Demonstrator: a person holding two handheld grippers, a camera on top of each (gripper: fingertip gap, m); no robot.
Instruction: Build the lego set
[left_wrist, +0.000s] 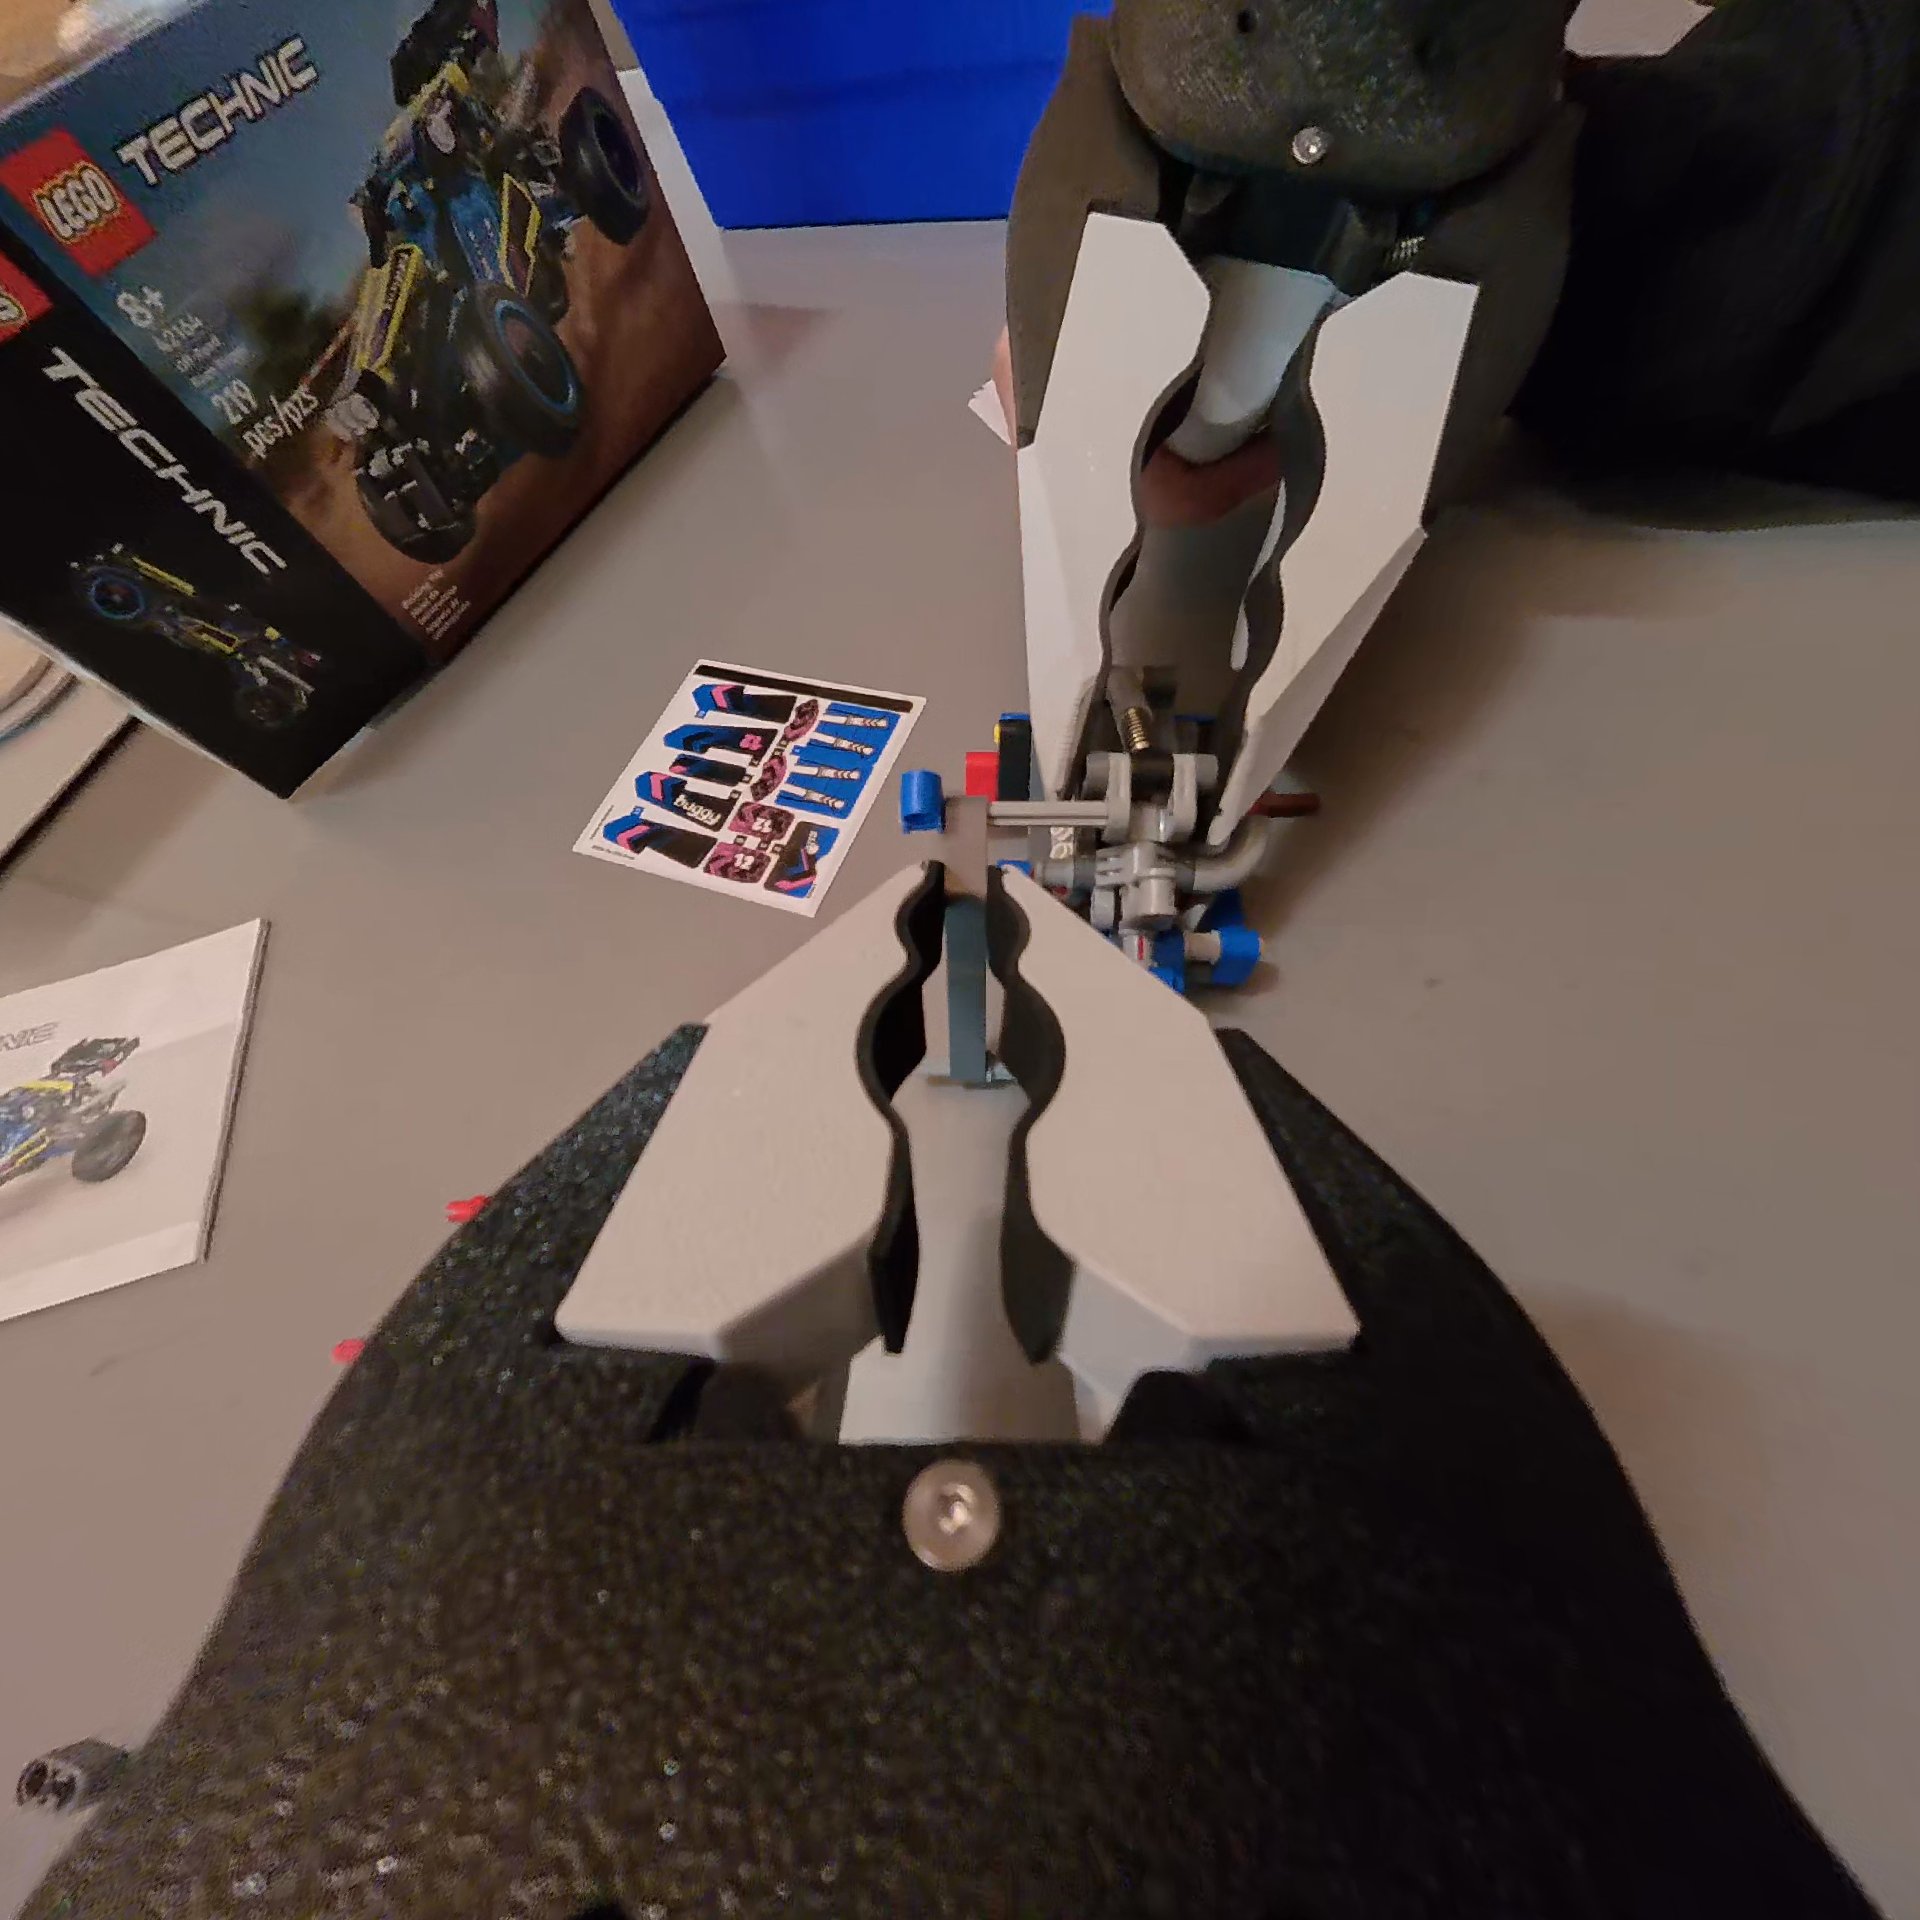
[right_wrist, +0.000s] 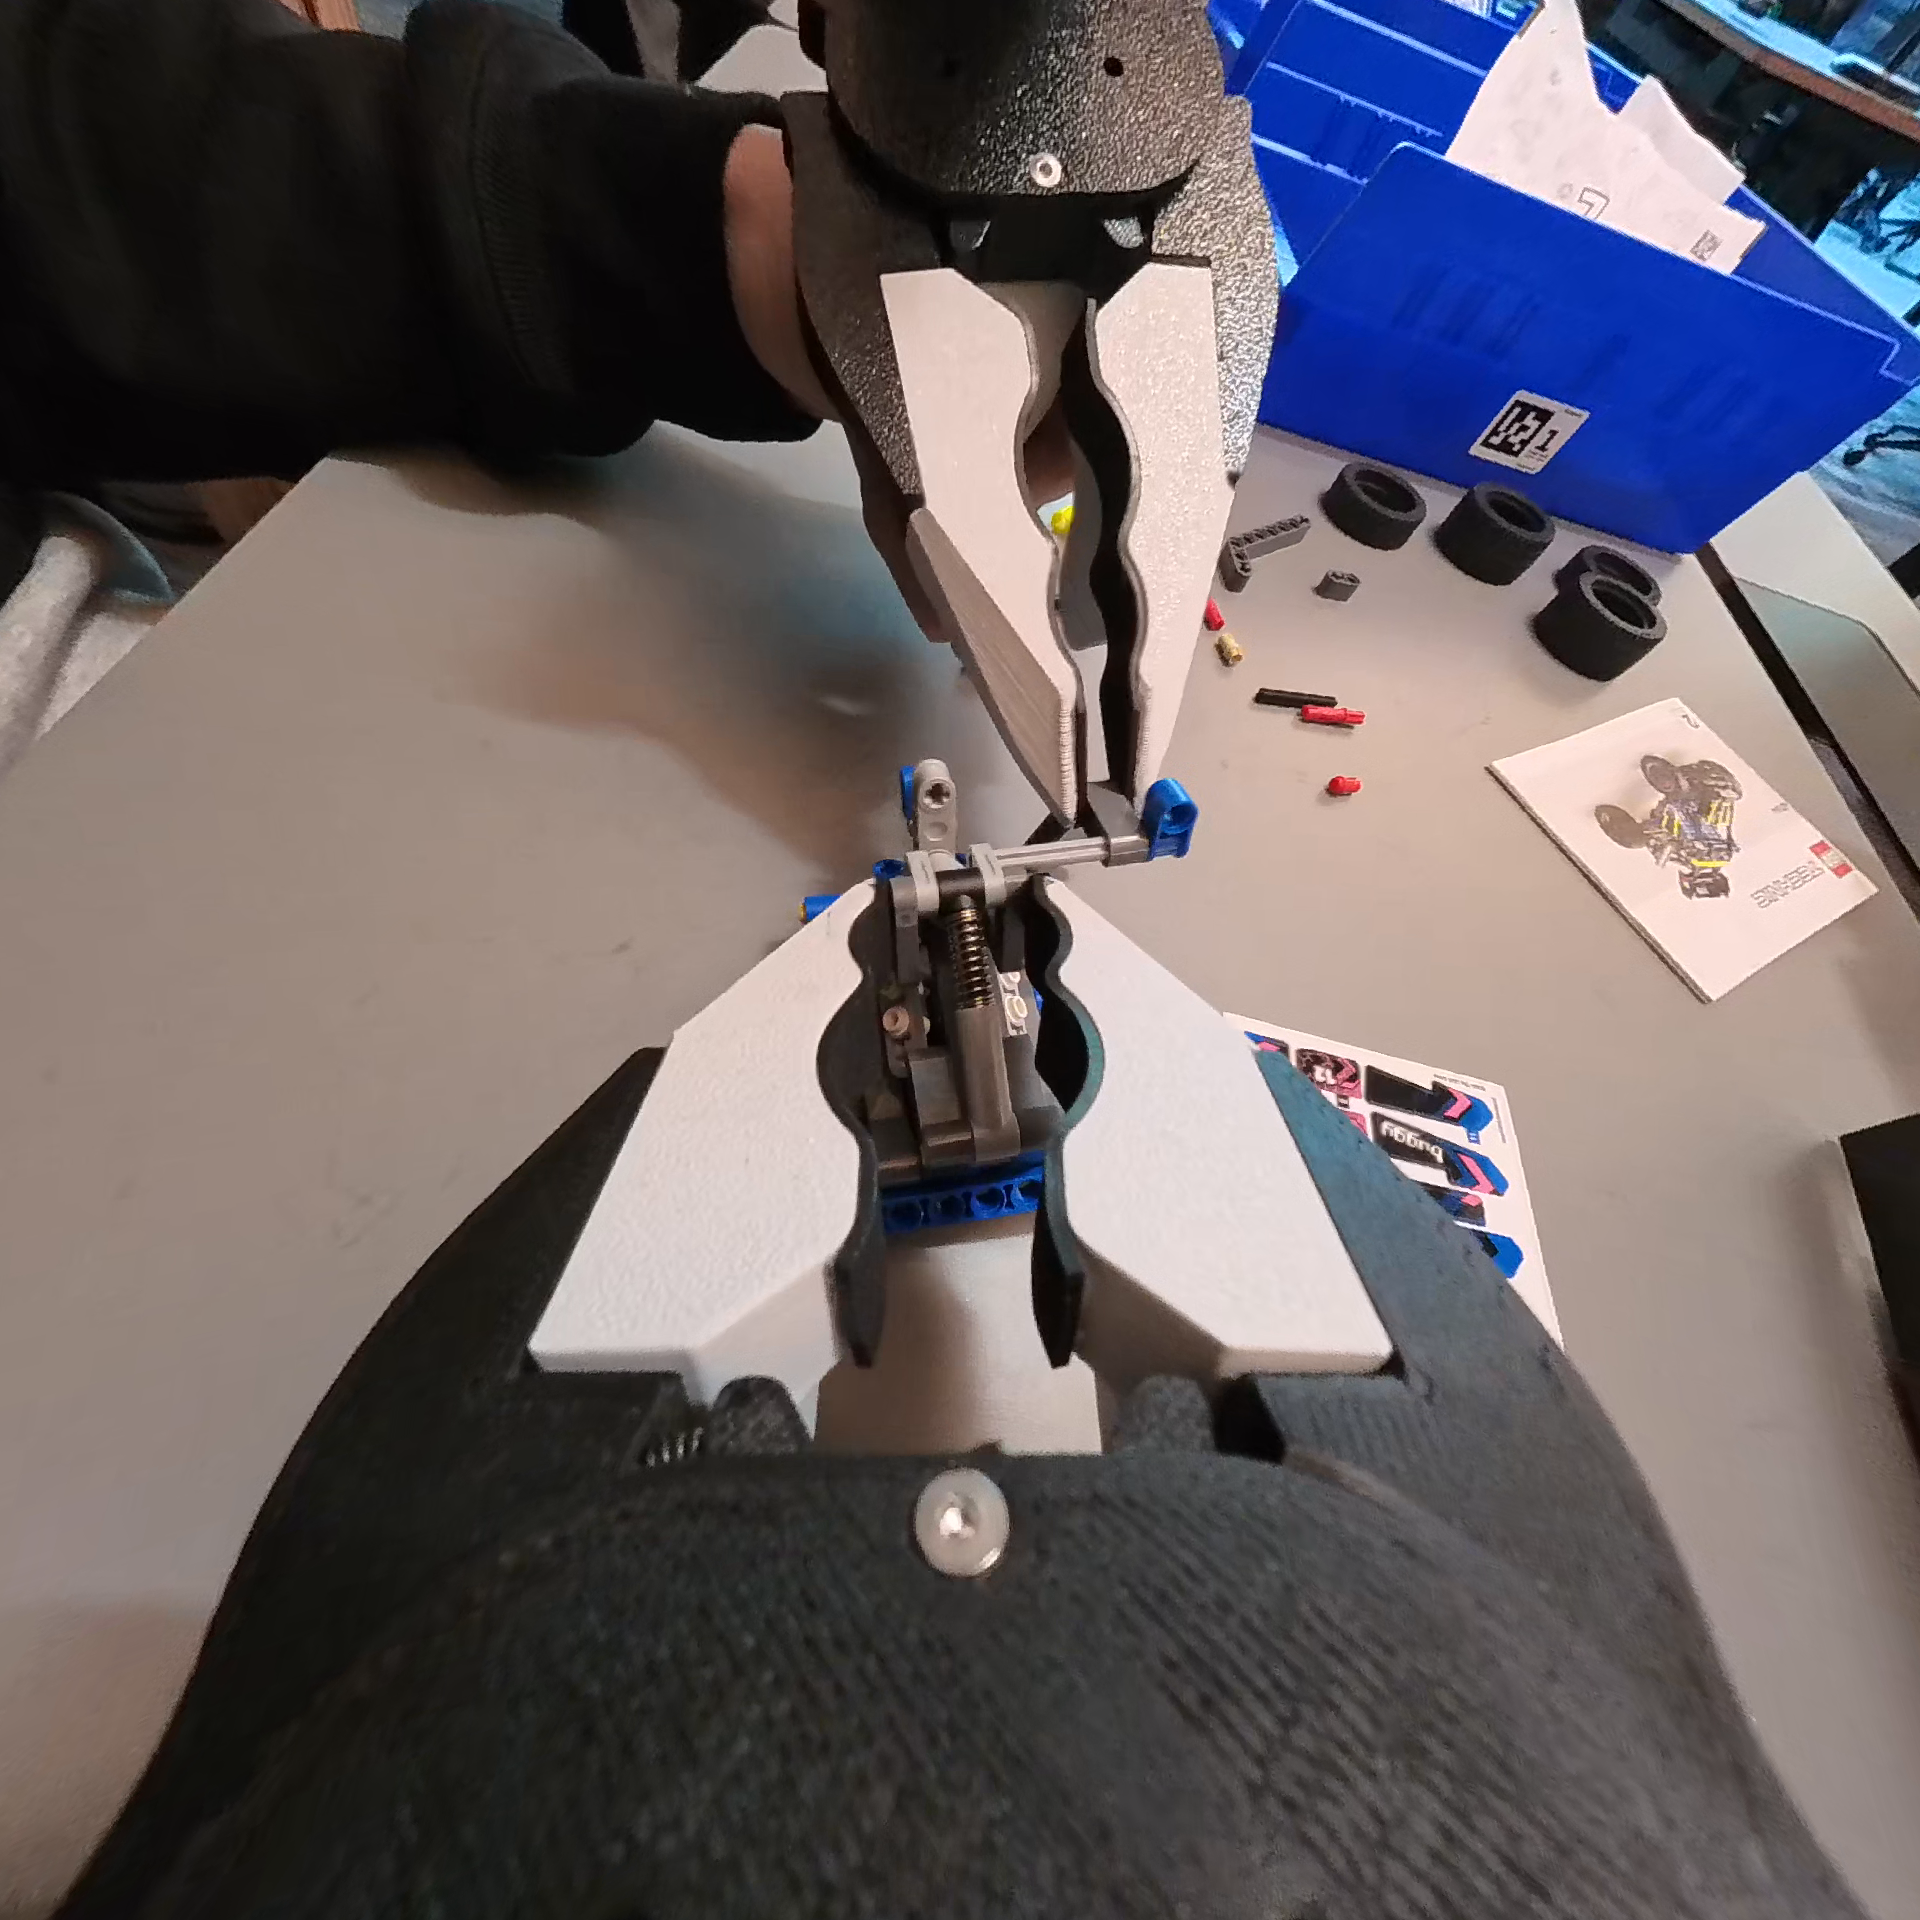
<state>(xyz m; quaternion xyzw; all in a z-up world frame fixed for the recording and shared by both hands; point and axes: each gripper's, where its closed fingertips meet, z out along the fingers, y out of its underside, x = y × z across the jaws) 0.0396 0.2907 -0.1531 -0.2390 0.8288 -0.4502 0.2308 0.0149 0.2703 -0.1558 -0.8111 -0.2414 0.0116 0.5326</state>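
My left gripper (left_wrist: 964, 878) is shut on a thin grey beam (left_wrist: 966, 977) that carries a blue connector (left_wrist: 920, 802) at its far end. A grey axle (left_wrist: 1039, 816) runs from that beam into the partly built grey and blue chassis (left_wrist: 1143, 842). My right gripper (right_wrist: 961, 894) is shut on the chassis (right_wrist: 961, 1101), which has a spring shock absorber (right_wrist: 971, 971) and a blue beam (right_wrist: 961, 1205). The chassis rests on the grey table. The right gripper (left_wrist: 1143, 784) comes down from the top of the left wrist view. The left gripper (right_wrist: 1096, 800) comes down from the top of the right wrist view.
The set's box (left_wrist: 312, 312) stands at the back left, with a sticker sheet (left_wrist: 748, 784) and an instruction booklet (left_wrist: 104, 1122) near it. Blue bins (right_wrist: 1558, 343), several black tyres (right_wrist: 1496, 535) and loose pins (right_wrist: 1320, 712) lie beyond the chassis. A sleeved arm (right_wrist: 312, 239) crosses the table. Left and right tips are no more than a few centimetres apart.
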